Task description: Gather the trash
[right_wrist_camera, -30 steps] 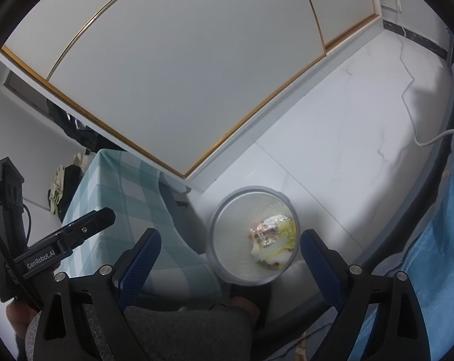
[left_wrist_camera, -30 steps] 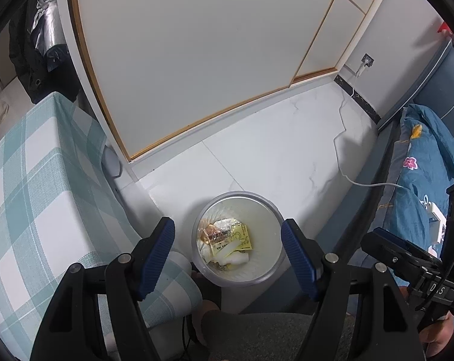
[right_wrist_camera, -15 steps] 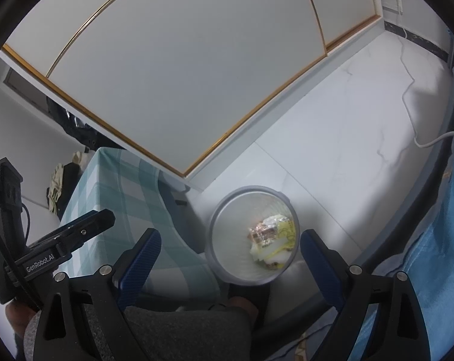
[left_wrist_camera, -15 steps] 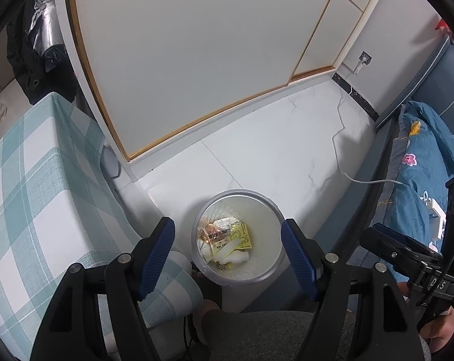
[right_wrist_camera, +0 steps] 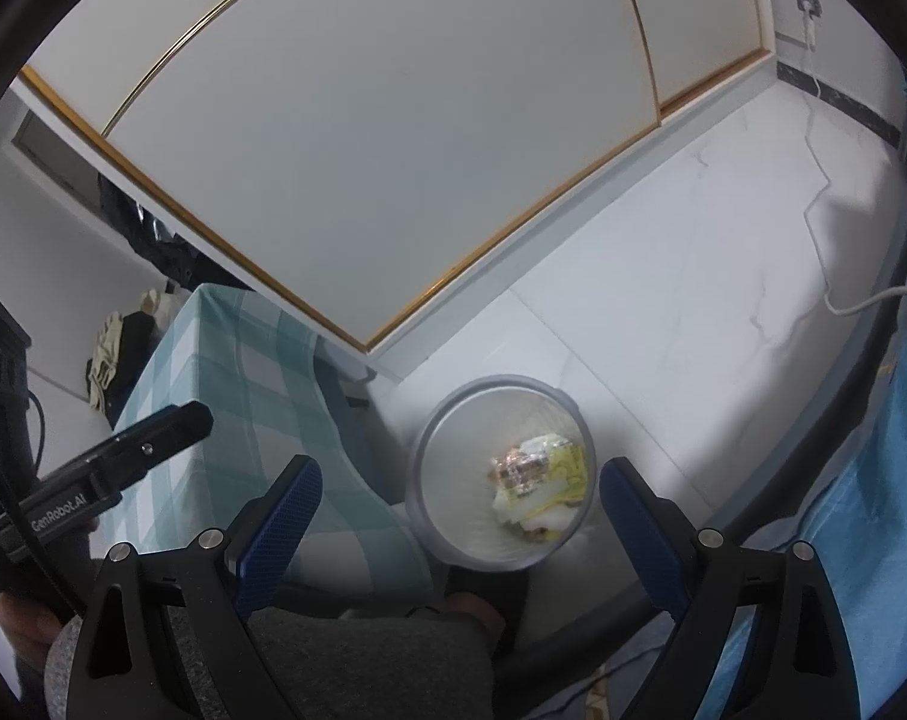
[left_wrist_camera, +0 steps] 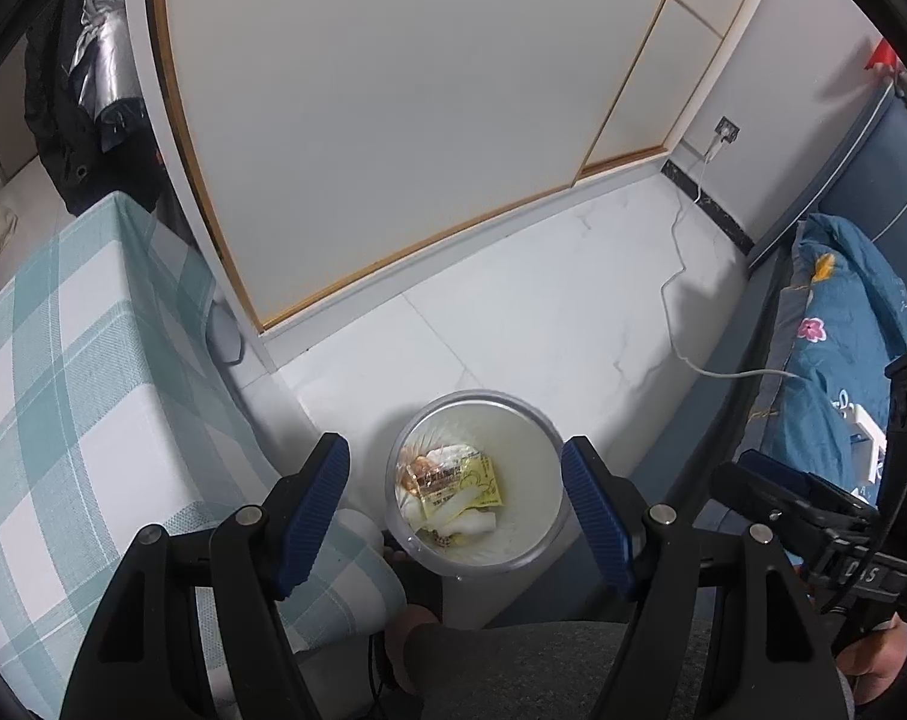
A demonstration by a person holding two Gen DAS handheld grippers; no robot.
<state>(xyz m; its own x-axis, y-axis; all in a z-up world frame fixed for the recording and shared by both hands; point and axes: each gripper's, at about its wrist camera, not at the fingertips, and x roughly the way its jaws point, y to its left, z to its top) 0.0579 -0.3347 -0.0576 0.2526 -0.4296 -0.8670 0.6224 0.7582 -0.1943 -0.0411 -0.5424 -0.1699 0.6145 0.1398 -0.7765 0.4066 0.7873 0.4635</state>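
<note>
Bin (left_wrist_camera: 477, 480) holding wrappers, beside checked cloth (left_wrist_camera: 81, 390); left claw (left_wrist_camera: 456, 507), right claw (right_wrist_camera: 459, 525) both spread, empty.

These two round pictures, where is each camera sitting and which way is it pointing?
Left wrist view: on the left gripper, looking down between its open blue fingers at the trash bin; the person's grey-clad leg and the right gripper show.
Right wrist view: on the right gripper, also looking down, fingers open, leg below, left gripper at left.
Shared: the bin with wrappers, checked cloth, white floor, charging cable.
</note>
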